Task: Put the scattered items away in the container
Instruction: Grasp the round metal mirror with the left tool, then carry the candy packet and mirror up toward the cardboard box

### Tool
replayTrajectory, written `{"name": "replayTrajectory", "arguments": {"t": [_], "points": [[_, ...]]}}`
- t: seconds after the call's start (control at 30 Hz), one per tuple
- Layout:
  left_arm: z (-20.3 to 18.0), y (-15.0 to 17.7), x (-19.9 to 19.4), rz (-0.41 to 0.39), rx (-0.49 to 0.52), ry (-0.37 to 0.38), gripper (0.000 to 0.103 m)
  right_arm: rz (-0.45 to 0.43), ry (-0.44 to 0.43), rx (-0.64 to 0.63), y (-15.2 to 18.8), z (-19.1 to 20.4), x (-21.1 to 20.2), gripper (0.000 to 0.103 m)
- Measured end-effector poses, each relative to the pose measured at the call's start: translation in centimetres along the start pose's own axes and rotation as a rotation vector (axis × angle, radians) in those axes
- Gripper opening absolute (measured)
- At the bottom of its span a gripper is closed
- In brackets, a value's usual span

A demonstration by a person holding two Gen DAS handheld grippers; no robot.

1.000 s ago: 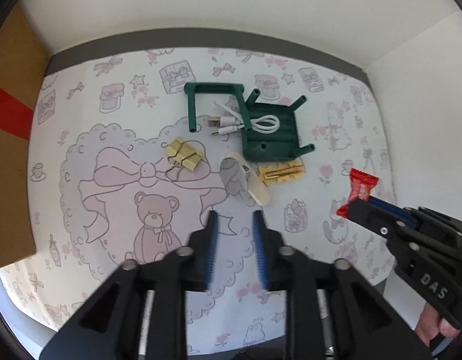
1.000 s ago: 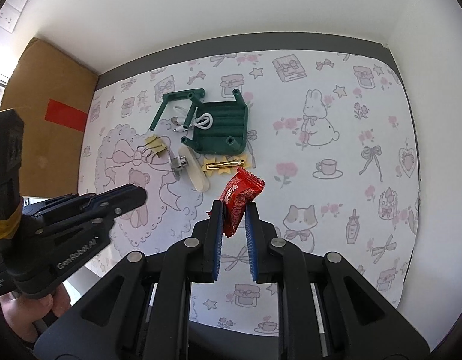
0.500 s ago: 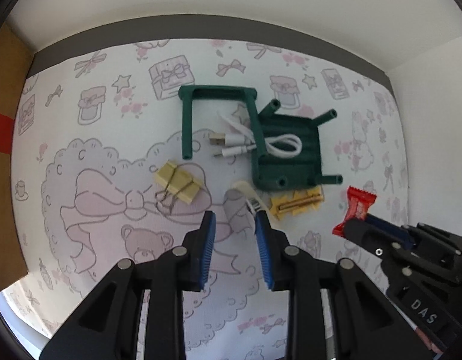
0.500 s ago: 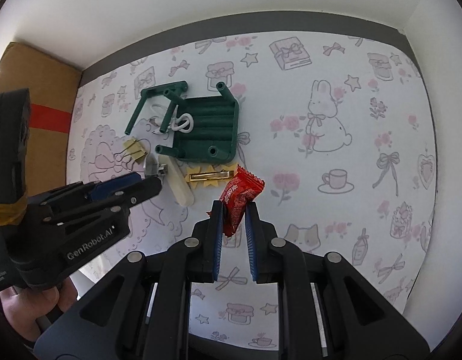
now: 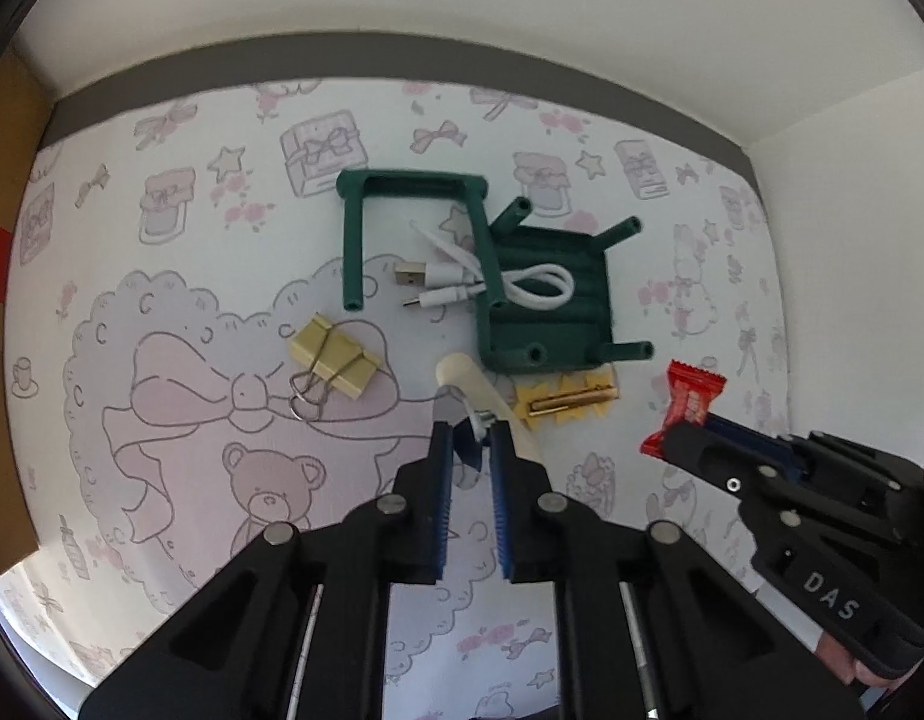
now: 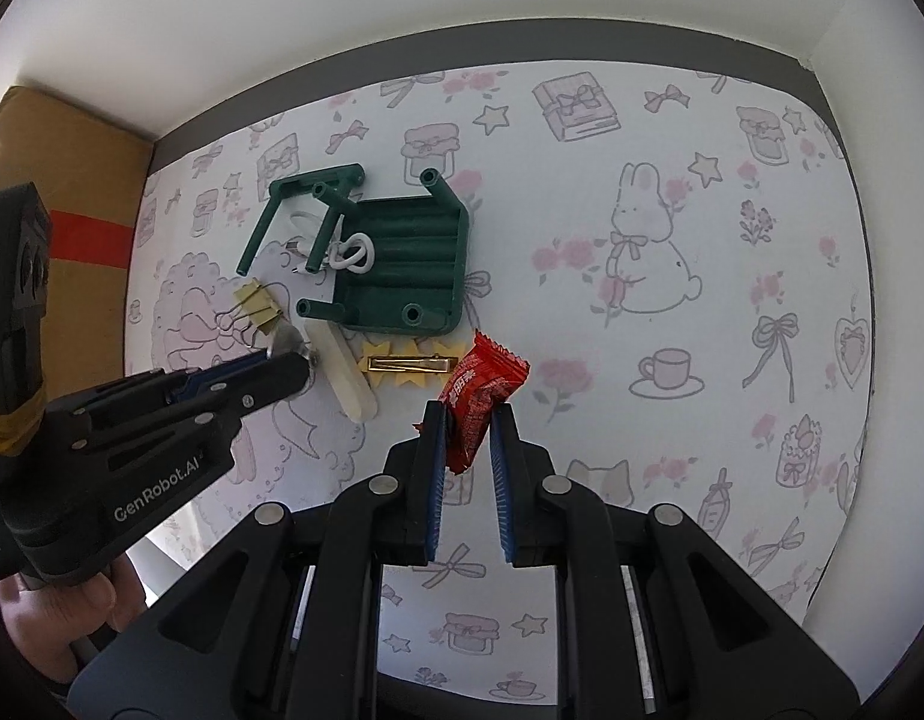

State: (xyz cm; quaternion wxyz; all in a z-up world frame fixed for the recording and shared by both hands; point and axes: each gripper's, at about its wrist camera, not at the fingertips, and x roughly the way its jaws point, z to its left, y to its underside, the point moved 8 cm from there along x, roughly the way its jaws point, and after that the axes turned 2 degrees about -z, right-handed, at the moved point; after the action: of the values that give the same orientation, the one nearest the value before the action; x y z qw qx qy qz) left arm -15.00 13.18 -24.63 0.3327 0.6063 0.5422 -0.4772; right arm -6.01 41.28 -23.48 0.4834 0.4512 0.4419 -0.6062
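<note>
A green chair-shaped holder [image 5: 582, 330] [image 6: 402, 276] lies tipped over mid-mat, with a white USB cable [image 5: 540, 288] draped through it. In front of it lie a yellow binder clip [image 5: 336, 354], a gold hair clip on yellow stars [image 5: 567, 405] and a cream tool with a grey metal end [image 5: 480, 384] [image 6: 342, 372]. My left gripper [image 5: 471, 441] [image 6: 288, 360] points down at that tool. Its jaws are closing, with the metal end between the pads. My right gripper [image 6: 468, 414] [image 5: 672, 438] is shut on a red snack packet [image 6: 483, 384] [image 5: 693, 399], just right of the hair clip.
A patterned mat [image 6: 672, 360] covers the table, with white walls behind and to the right. A cardboard box with red tape [image 6: 72, 168] stands off the left edge. A person's hand [image 6: 54, 606] holds the left gripper's handle.
My left gripper came down and forward onto the cream tool, and its jaws narrowed around the metal end. The right gripper sank a little, still holding the red packet.
</note>
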Motion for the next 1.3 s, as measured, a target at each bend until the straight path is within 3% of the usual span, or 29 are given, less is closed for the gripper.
{"name": "replayTrajectory", "arguments": {"t": [0.5,1.3], "points": [[-0.6,1.5,-6.5,-0.139,0.019,0.023,0.012,-0.088,0.006,-0.069,1.0,3.4,-4.3,0.015],[2.2,3.1,-17.0,-0.367,-0.009,0.006,0.012,-0.228,-0.017,-0.225,0.5,11.4,-10.9,0.015]]}}
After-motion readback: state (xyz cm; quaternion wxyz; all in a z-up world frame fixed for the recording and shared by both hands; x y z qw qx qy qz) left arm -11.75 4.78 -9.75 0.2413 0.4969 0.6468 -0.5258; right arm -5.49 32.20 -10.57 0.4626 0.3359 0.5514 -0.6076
